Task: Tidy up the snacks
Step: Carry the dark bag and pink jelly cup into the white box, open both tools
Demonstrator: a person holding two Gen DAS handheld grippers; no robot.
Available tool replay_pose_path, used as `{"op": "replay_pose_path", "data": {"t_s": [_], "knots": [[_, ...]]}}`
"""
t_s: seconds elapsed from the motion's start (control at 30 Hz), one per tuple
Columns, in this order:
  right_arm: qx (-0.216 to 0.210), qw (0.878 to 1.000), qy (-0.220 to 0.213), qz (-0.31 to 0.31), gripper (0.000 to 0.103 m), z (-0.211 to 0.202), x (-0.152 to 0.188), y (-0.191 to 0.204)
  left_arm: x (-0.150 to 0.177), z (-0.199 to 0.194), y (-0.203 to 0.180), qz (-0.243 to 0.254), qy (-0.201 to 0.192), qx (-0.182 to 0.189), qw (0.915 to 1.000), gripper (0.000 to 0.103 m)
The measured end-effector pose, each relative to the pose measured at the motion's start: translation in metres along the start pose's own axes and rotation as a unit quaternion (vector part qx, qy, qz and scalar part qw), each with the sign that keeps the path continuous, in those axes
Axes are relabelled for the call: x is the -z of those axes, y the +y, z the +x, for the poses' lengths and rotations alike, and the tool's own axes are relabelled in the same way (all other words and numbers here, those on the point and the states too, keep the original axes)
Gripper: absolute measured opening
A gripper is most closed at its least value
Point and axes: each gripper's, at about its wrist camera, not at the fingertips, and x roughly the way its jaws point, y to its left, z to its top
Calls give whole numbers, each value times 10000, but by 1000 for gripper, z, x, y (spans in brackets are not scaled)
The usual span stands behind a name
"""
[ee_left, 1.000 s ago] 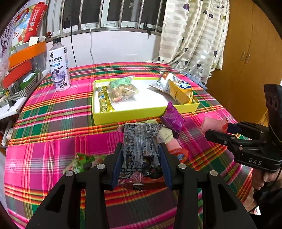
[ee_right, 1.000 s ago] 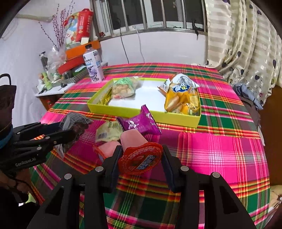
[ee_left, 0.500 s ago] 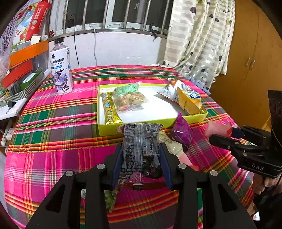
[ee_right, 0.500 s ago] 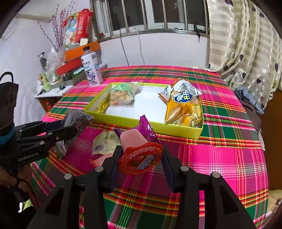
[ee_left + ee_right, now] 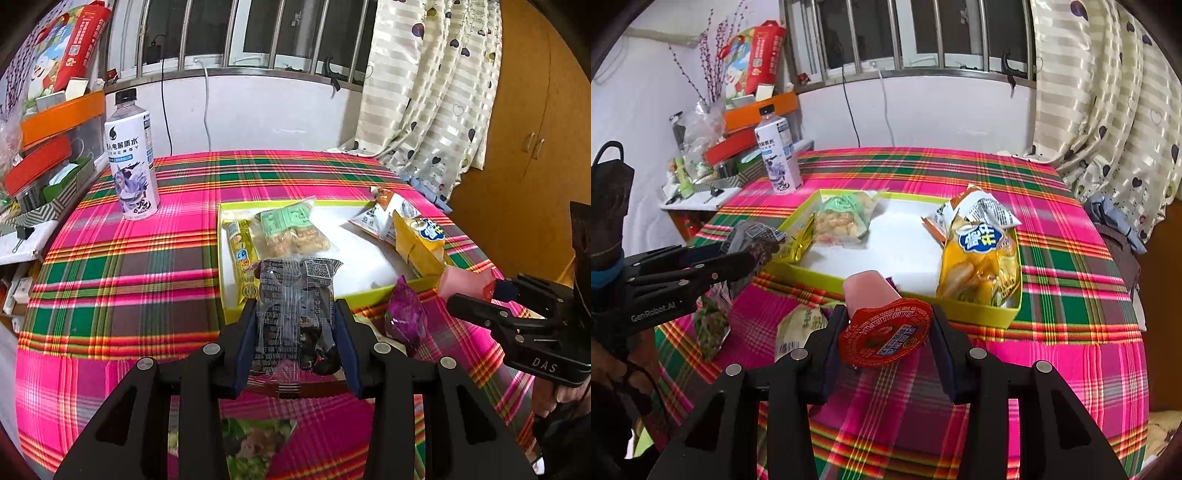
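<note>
My left gripper (image 5: 295,314) is shut on a dark clear-wrapped snack packet (image 5: 295,306), held above the near edge of the yellow tray (image 5: 373,293). My right gripper (image 5: 884,314) is shut on a pink jelly cup with a red foil lid (image 5: 882,328), just short of the tray's front wall (image 5: 960,310). The tray holds a green snack bag (image 5: 291,229), a yellow bar (image 5: 240,254) and a yellow chip bag (image 5: 979,258). A purple packet (image 5: 404,317) lies on the cloth in front of the tray.
A white drink bottle (image 5: 131,162) stands at the back left of the plaid table. Boxes and clutter (image 5: 44,140) fill a side shelf on the left. A pale packet (image 5: 799,328) and a green packet (image 5: 711,325) lie on the cloth near the front. Curtains hang at right.
Both grippers have moved forward toward the tray with their snacks held; the tray looks larger and closer in both views.
</note>
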Motion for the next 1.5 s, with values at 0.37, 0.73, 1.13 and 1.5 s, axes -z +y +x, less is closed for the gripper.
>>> {"op": "replay_pose_path", "data": {"t_s": [0.37, 0.73, 1.13, 1.5], "knots": [[39, 10000, 4, 30, 42, 12, -11, -8, -16, 23, -5, 43, 87, 204, 9997, 41], [50, 10000, -47, -21, 42, 24, -28, -11, -39, 54, -3, -92, 58, 173, 9998, 41], [78, 9999, 83, -25, 42, 54, -42, -15, -41, 73, 18, -453, -89, -314, 9984, 41], [241, 9988, 370, -209, 43, 90, -46, -11, -38, 88, 38, -744, 205, -222, 9968, 42]]}}
